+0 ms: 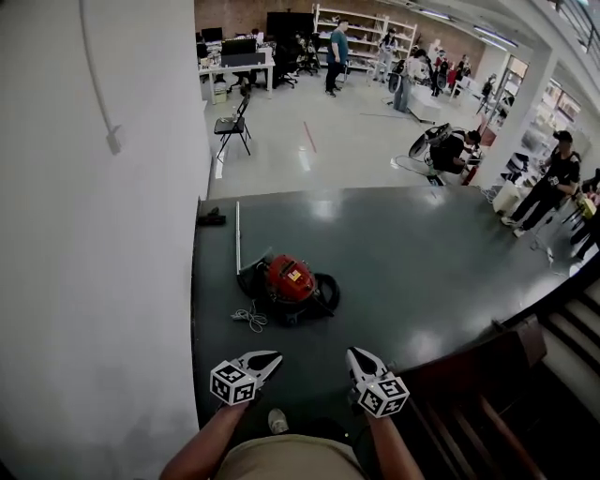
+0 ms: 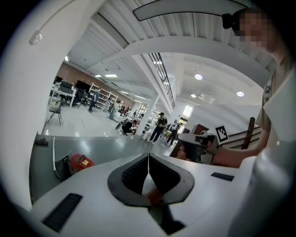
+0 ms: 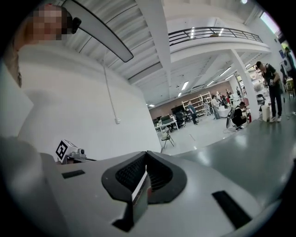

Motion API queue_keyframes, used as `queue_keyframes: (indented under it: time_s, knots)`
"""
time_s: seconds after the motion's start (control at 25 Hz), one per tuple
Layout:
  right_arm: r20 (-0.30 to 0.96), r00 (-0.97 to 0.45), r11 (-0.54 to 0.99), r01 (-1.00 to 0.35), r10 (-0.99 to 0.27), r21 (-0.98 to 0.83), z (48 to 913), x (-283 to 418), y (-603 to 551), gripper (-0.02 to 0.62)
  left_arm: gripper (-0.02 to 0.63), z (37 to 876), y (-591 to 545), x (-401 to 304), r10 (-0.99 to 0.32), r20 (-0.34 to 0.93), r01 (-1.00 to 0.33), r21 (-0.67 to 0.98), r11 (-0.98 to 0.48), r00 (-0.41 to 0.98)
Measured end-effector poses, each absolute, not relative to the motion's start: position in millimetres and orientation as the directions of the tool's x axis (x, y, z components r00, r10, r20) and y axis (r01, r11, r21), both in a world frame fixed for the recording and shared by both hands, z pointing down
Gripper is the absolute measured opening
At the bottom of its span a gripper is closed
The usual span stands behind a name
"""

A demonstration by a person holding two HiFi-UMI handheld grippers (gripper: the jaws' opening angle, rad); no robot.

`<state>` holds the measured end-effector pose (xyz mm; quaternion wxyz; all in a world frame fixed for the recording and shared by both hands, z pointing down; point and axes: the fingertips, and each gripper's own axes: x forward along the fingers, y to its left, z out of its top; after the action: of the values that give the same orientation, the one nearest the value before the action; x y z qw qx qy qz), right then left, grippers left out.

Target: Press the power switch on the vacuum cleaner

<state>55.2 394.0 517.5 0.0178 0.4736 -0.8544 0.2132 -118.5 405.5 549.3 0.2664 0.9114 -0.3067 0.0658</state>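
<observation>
I'm looking into a big open-plan lab hall. Desks with monitors (image 1: pixel 236 54) and shelving racks (image 1: pixel 364 26) line the far wall (image 1: pixel 246 13); several people (image 1: pixel 337 56) work across the polished floor (image 1: pixel 309 136).

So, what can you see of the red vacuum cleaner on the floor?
The vacuum cleaner is a small canister: glossy red top, seemingly plastic, with a yellowish label, over a black base. A black hose curls round its right side; a thin pale tube runs away from its left. A white cord lies bundled in front. It sits upright on the dark green floor near the white wall. The left tool and right tool hang short of it.
</observation>
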Motion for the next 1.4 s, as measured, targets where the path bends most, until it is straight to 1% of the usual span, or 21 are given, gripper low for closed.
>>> queue_keyframes:
  time_s: [0.2,0.36,0.56,0.68,0.84,0.96,1.16,1.4]
  knots:
    - [0.246,-0.545,0.476,-0.83,-0.801,-0.291,518,38,386,0.012,0.011,548,388,-122,-0.515,0.271,-0.58,0.447,-0.681,0.813]
    - [0.283,-0.53,0.49,-0.848,-0.8,-0.202,524,42,370,0.012,0.011,551,367,-119,-0.519,0.258,-0.577,0.452,-0.681,0.815]
    - [0.338,-0.596,0.495,-0.799,-0.728,-0.343,541,54,344,0.012,0.011,542,334,-119,-0.545,0.249,-0.595,0.442,-0.672,0.801]
    - [0.321,-0.635,0.502,-0.762,-0.703,-0.409,540,61,317,0.011,0.009,536,311,-124,-0.574,0.253,-0.621,0.448,-0.644,0.778]
    - [0.273,-0.665,0.523,-0.728,-0.695,-0.444,520,68,281,0.011,0.008,530,284,-117,-0.587,0.281,-0.645,0.446,-0.621,0.759]
    - [0.245,-0.698,0.558,-0.697,-0.673,-0.451,509,74,263,0.011,0.008,525,267,-95,-0.586,0.283,-0.645,0.449,-0.618,0.759]
    - [0.239,-0.734,0.581,-0.659,-0.636,-0.477,523,90,247,0.011,0.008,529,257,-55,-0.571,0.269,-0.626,0.444,-0.641,0.776]
    - [0.231,-0.762,0.58,-0.62,-0.605,-0.529,541,104,238,0.011,0.008,552,254,-41,-0.574,0.315,-0.648,0.487,-0.586,0.756]
